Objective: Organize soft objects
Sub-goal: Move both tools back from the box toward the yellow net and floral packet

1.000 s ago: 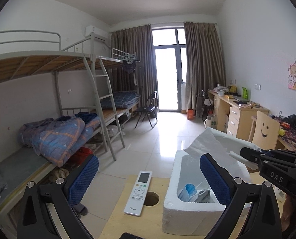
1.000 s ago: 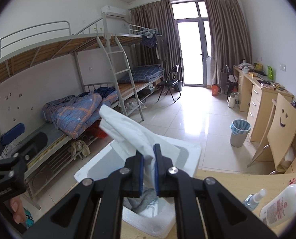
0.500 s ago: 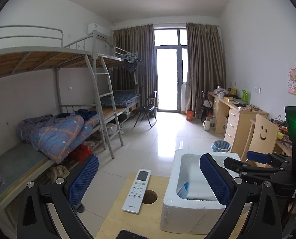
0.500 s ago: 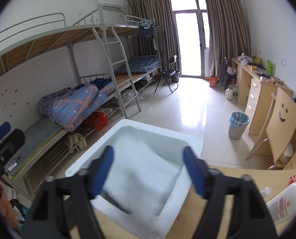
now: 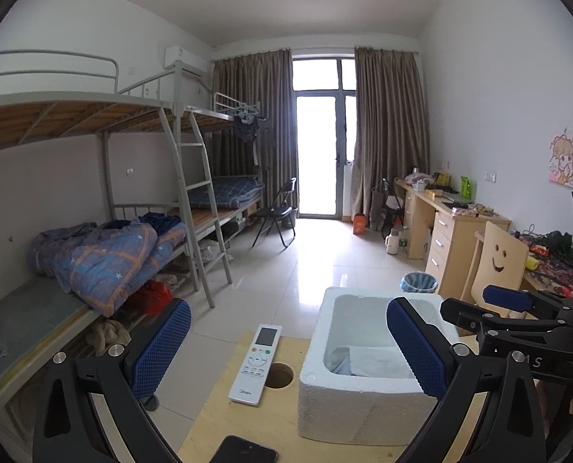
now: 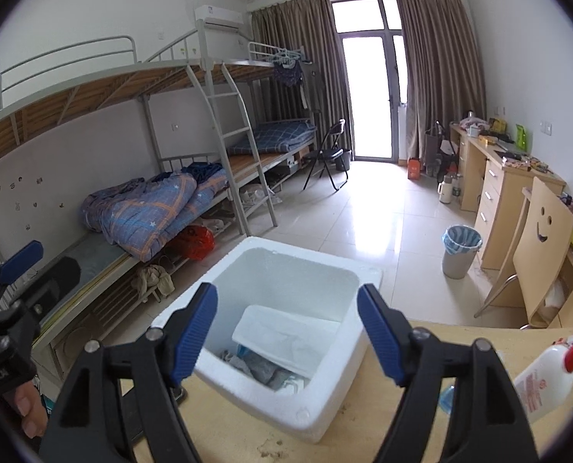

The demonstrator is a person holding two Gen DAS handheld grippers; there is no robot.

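Now both tools are gaping empty: right tool (image 6: 286, 335) hovering over the box (image 6: 327, 401) (white cloth (image 6: 286, 335) lying inside), left tool (image 5: 286, 351) beside it.

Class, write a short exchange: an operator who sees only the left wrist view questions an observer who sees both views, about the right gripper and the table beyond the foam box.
Operator: I see only one pad of the right gripper. Is it holding anything?
Observer: No. The right gripper is open above the foam box, with nothing between its pads.
Operator: What is on the table on the box's far side?
Observer: A white bottle with a red cap sits on the table, apart from the box.
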